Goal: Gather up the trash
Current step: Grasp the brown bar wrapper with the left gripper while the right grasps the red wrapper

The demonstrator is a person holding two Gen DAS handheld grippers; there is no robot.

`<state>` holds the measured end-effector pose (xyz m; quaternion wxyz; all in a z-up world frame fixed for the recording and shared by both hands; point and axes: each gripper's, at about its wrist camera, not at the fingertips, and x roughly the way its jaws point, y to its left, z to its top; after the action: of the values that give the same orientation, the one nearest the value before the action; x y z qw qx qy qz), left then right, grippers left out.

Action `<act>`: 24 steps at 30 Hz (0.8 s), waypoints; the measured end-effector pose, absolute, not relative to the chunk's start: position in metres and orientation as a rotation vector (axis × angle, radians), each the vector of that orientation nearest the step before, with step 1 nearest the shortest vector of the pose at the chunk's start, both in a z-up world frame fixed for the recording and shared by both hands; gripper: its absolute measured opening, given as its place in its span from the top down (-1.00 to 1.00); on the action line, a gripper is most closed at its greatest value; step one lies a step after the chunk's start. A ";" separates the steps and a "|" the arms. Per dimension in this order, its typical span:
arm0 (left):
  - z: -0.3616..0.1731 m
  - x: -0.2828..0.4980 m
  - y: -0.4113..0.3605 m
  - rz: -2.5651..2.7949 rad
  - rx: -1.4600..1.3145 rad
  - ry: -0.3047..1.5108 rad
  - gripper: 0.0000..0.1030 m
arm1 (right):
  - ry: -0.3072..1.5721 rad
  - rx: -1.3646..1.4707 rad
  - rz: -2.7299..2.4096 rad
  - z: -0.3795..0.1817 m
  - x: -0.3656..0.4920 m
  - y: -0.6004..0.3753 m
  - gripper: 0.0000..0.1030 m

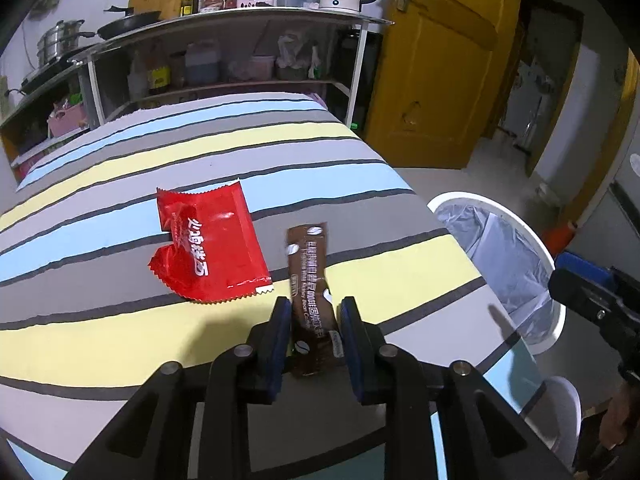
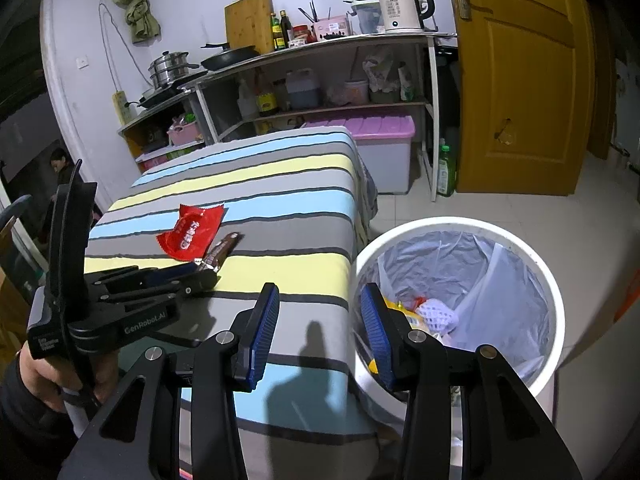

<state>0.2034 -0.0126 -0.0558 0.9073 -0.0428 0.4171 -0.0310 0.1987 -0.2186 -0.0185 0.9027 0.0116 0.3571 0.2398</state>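
A brown coffee-stick wrapper (image 1: 310,276) lies on the striped table (image 1: 120,332). Its near end sits between the pads of my left gripper (image 1: 315,312), which stand a little apart on either side of it. A red snack wrapper (image 1: 208,244) lies just left of it. In the right wrist view the left gripper (image 2: 200,274) shows low on the table at the brown wrapper (image 2: 222,250), beside the red wrapper (image 2: 190,236). My right gripper (image 2: 318,312) is open and empty, held over the table's right edge next to the white trash bin (image 2: 548,280).
The bin (image 1: 532,236) has a clear liner and holds some trash (image 2: 432,314). It stands on the floor right of the table. A shelf unit (image 1: 224,40) with kitchenware stands behind, with a pink-lidded box (image 2: 376,148) and a wooden door (image 2: 524,80).
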 end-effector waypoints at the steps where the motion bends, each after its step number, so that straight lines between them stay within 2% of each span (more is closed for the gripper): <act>1: -0.056 0.203 -0.012 -0.063 -0.092 0.860 0.56 | 0.738 0.023 0.495 -0.019 0.199 -0.218 0.15; 11: -0.038 0.180 0.005 -0.055 -0.122 0.784 0.59 | 0.726 0.006 0.507 -0.013 0.199 -0.213 0.15; 24: -0.008 0.133 0.075 0.075 -0.198 0.672 0.59 | 0.736 -0.049 0.614 -0.011 0.194 -0.150 0.15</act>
<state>0.1329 0.0747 -0.0082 0.9385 -0.0970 0.3292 0.0369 0.1938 -0.1503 -0.0109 0.8870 -0.0235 0.3540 0.2955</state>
